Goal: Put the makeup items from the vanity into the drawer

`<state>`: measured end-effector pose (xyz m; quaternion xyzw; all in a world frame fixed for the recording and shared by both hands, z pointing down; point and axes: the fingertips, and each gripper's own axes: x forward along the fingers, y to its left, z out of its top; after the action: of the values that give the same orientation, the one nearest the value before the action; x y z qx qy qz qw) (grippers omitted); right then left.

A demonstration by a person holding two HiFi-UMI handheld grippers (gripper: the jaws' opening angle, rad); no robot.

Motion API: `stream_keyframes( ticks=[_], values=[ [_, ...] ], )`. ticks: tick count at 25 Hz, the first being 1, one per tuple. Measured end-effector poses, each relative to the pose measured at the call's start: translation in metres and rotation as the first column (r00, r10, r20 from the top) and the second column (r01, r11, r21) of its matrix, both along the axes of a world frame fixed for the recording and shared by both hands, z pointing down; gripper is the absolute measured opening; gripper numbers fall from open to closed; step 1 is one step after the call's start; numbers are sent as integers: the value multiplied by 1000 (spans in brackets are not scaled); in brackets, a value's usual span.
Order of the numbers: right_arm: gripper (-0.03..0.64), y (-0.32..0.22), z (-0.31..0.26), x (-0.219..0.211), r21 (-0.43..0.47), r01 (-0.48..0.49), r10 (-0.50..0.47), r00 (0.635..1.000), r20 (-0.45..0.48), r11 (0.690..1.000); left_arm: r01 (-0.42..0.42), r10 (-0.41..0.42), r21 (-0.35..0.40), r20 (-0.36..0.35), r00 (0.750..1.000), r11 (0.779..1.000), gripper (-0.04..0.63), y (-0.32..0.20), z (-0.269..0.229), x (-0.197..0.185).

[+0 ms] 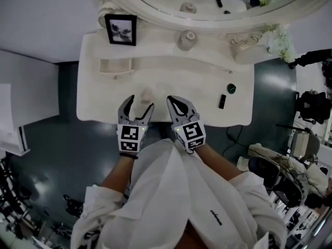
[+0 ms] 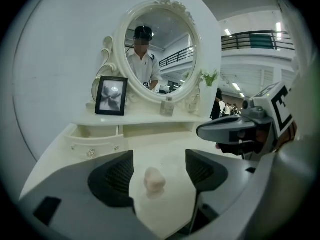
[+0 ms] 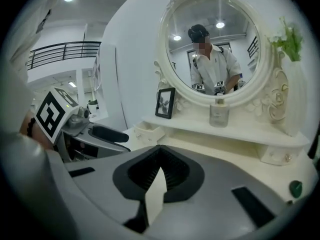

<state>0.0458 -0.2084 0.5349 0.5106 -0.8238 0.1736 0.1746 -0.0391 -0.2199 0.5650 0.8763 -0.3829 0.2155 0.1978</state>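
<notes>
We judge nothing stowed yet: the open left tool (image 1: 140,104) brackets the sponge (image 1: 147,93) ungripped, the right tool (image 1: 171,99) is closed and empty, and the drawer (image 1: 115,61) stands open far left.

Head view: overhead, facing steeply down onto the vanity (image 1: 104,100) from well above. Left gripper view and right gripper view: low, close above its top, facing the mirror (image 2: 157,49) — one from each side. All three share the photo frame (image 1: 121,29) and the perfume bottle (image 3: 219,115).
</notes>
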Motion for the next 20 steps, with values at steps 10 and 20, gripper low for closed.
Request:
stream_keyframes(
  ticks=[10, 20],
  values=[
    [18, -13, 54, 4, -93, 38, -39, 999, -1, 995, 17, -10, -87, 88, 996, 996, 293, -15, 61, 16],
    [18, -21, 76, 8, -126, 39, -39, 999, 3, 991, 0, 21, -125, 168, 986, 992, 242, -18, 97, 23]
  ],
)
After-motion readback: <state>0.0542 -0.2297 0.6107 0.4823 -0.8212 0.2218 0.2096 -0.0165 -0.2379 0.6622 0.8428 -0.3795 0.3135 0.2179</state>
